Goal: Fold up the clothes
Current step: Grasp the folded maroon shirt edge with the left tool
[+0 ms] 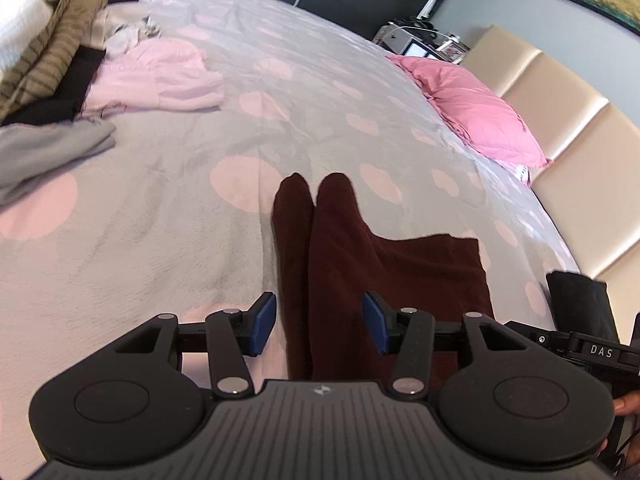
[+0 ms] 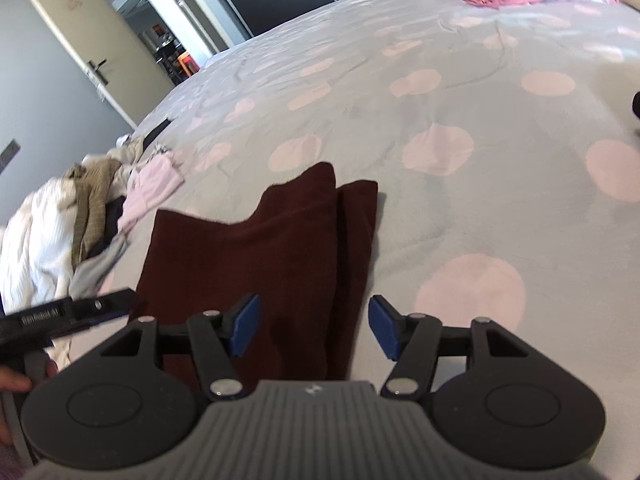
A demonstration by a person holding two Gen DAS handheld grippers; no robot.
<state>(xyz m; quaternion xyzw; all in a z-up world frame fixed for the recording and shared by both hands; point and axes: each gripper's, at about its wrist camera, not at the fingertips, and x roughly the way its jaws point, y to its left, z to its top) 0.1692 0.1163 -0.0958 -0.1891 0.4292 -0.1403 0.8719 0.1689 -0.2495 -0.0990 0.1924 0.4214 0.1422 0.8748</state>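
Observation:
A dark maroon garment (image 1: 360, 264) lies folded flat on the bed, two sleeve ends pointing away from me. My left gripper (image 1: 320, 326) hovers over its near edge, blue pads apart, nothing pinched between them. In the right wrist view the same maroon garment (image 2: 272, 248) lies under my right gripper (image 2: 314, 326), which is open too, its pads clear of the cloth. The other gripper shows at the edge of each view, the right gripper (image 1: 580, 346) at the right and the left gripper (image 2: 68, 312) at the left.
The grey bedspread with pink dots (image 1: 280, 92) fills both views. A pile of unfolded clothes (image 1: 80, 72), pink, black, striped tan and grey, lies at the far left. A pink pillow (image 1: 472, 108) rests by the beige headboard (image 1: 560, 120). A door (image 2: 88, 48) stands beyond the bed.

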